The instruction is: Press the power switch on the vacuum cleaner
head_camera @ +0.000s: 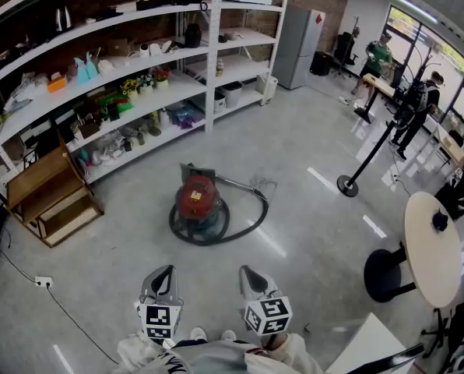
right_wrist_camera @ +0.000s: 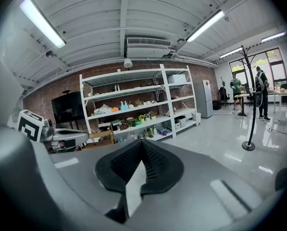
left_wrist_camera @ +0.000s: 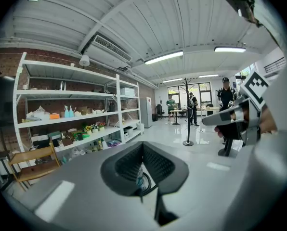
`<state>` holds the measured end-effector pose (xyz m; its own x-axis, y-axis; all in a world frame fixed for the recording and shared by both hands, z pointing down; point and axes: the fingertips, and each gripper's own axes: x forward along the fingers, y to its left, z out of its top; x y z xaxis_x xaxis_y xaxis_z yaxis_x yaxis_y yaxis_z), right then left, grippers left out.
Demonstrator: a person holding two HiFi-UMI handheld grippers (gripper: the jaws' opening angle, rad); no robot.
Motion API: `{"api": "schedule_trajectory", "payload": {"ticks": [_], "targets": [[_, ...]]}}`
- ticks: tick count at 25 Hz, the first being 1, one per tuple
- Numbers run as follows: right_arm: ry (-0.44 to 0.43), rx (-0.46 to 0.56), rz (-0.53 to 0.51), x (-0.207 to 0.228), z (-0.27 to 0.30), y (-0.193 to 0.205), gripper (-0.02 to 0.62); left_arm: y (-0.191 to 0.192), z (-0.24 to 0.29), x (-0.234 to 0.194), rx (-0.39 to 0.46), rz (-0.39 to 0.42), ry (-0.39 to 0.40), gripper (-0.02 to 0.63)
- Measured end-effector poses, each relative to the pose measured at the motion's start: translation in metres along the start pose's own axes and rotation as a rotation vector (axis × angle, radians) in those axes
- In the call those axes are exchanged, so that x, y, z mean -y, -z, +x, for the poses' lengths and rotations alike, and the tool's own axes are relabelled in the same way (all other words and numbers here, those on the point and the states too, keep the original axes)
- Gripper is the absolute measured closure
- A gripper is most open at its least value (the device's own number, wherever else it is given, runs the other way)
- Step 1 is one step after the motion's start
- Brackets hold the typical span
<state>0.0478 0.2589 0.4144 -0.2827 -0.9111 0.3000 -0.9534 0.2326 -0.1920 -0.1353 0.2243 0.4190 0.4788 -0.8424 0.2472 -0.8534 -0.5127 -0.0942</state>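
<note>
The red canister vacuum cleaner (head_camera: 198, 199) sits on the grey floor in the middle of the head view, its black hose (head_camera: 251, 216) looped around it. Both grippers hang low, well short of it and near my body. The left gripper (head_camera: 163, 276) and the right gripper (head_camera: 250, 274) point toward the vacuum with jaws together and nothing held. In the left gripper view the jaws (left_wrist_camera: 142, 146) meet at their tips, and a sliver of the vacuum (left_wrist_camera: 140, 176) shows behind them. The right gripper (right_wrist_camera: 142, 143) looks at the shelves; its jaws also meet.
Long white shelving (head_camera: 138, 92) full of goods runs behind the vacuum. A wooden step unit (head_camera: 49, 201) stands at left, a floor socket with cable (head_camera: 43, 281) near it. At right stand a black pole base (head_camera: 347, 184) and a round white table (head_camera: 430, 271). People stand far right.
</note>
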Motion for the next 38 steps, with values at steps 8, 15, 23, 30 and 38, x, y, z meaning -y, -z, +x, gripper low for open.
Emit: {"api": "schedule_trajectory", "payload": {"ticks": [8, 15, 23, 30, 38], "targets": [[0.001, -0.013, -0.017, -0.02, 0.008, 0.004, 0.595, 0.014, -0.009, -0.018, -0.016, -0.021, 0.0, 0.606], [0.008, -0.021, -0.034, -0.036, 0.013, 0.004, 0.595, 0.013, -0.014, -0.035, 0.007, -0.035, -0.005, 0.606], [0.037, -0.025, -0.05, -0.043, 0.011, 0.003, 0.595, 0.019, -0.016, -0.041, 0.014, -0.054, 0.016, 0.606], [0.063, -0.03, -0.048, -0.044, 0.009, 0.003, 0.595, 0.018, -0.014, -0.046, 0.013, -0.053, 0.029, 0.606], [0.07, -0.014, -0.061, -0.043, 0.013, -0.002, 0.595, 0.018, -0.012, -0.05, 0.026, -0.056, 0.026, 0.606]]}}
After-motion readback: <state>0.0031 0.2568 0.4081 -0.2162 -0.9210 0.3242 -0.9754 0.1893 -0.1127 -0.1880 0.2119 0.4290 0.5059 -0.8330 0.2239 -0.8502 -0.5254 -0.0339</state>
